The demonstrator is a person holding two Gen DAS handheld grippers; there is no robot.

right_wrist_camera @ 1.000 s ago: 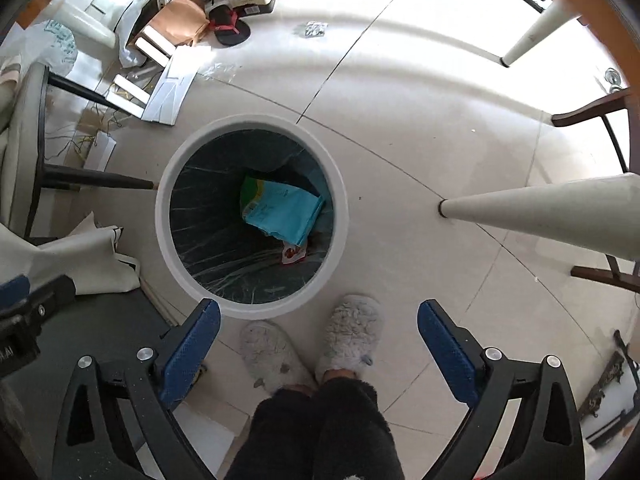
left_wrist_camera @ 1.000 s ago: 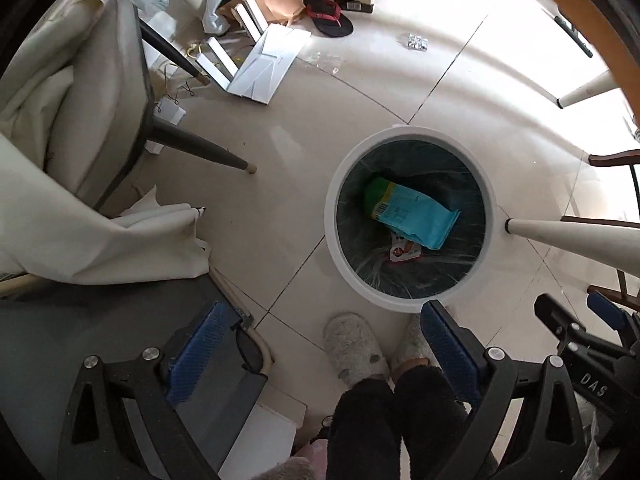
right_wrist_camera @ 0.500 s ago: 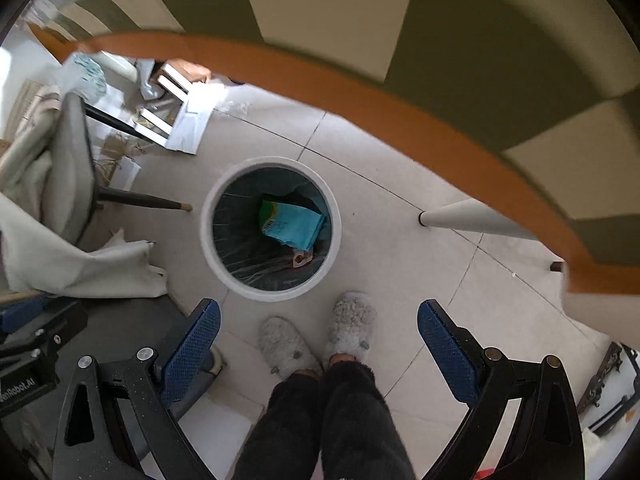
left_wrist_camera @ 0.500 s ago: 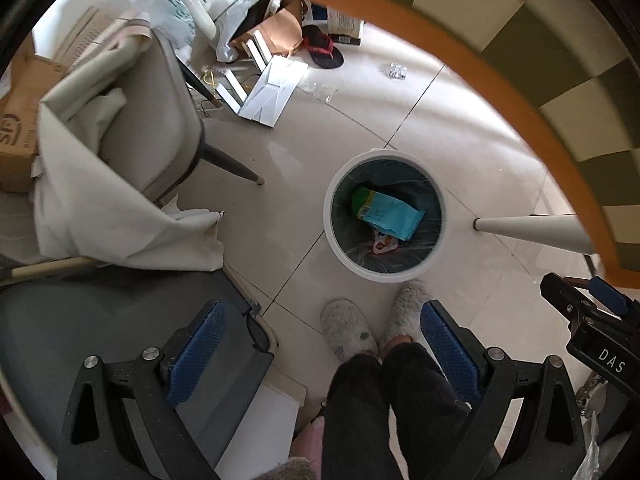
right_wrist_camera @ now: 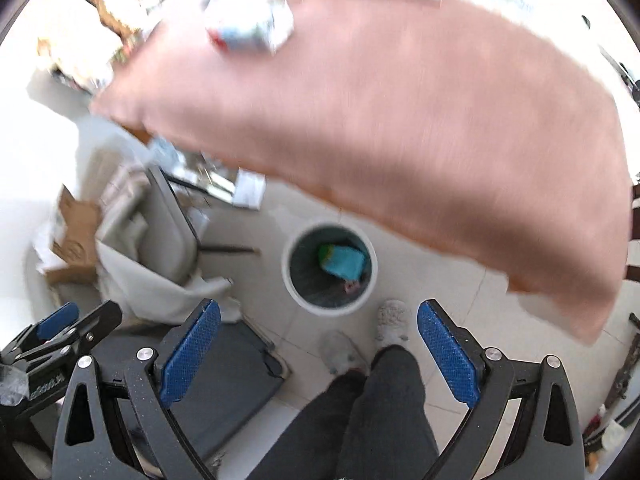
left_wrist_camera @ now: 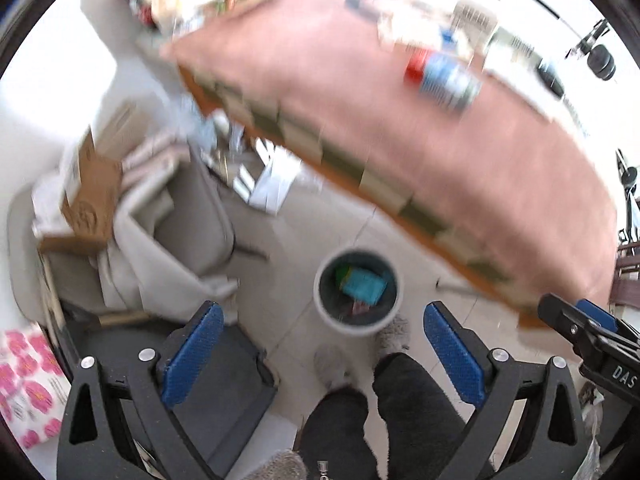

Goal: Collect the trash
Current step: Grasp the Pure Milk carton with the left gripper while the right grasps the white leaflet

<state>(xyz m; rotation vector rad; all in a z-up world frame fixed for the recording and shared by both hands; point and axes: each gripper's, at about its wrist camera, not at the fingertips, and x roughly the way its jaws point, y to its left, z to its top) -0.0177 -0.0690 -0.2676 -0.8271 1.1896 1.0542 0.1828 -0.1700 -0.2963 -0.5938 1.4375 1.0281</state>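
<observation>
A round white trash bin (left_wrist_camera: 320,304) stands on the tiled floor far below me; it also shows in the right wrist view (right_wrist_camera: 289,280). A teal and green packet (left_wrist_camera: 362,285) lies inside it, seen too in the right wrist view (right_wrist_camera: 343,261). My left gripper (left_wrist_camera: 322,350) is open and empty, high above the bin. My right gripper (right_wrist_camera: 318,346) is open and empty beside it. A table with a pink cloth (left_wrist_camera: 400,120) is now in front, blurred, with a red and blue item (left_wrist_camera: 444,74) and white litter (right_wrist_camera: 248,28) on it.
A grey chair draped with a white cloth (left_wrist_camera: 160,240) stands left of the bin, with a cardboard box (left_wrist_camera: 86,204) behind it. A dark chair seat (right_wrist_camera: 224,380) is below left. The person's legs and slippers (right_wrist_camera: 392,316) are under the grippers.
Both grippers have risen from close over the bin to above table height. The bin has shrunk in view and the pink tabletop has come into sight. Both grippers stay open.
</observation>
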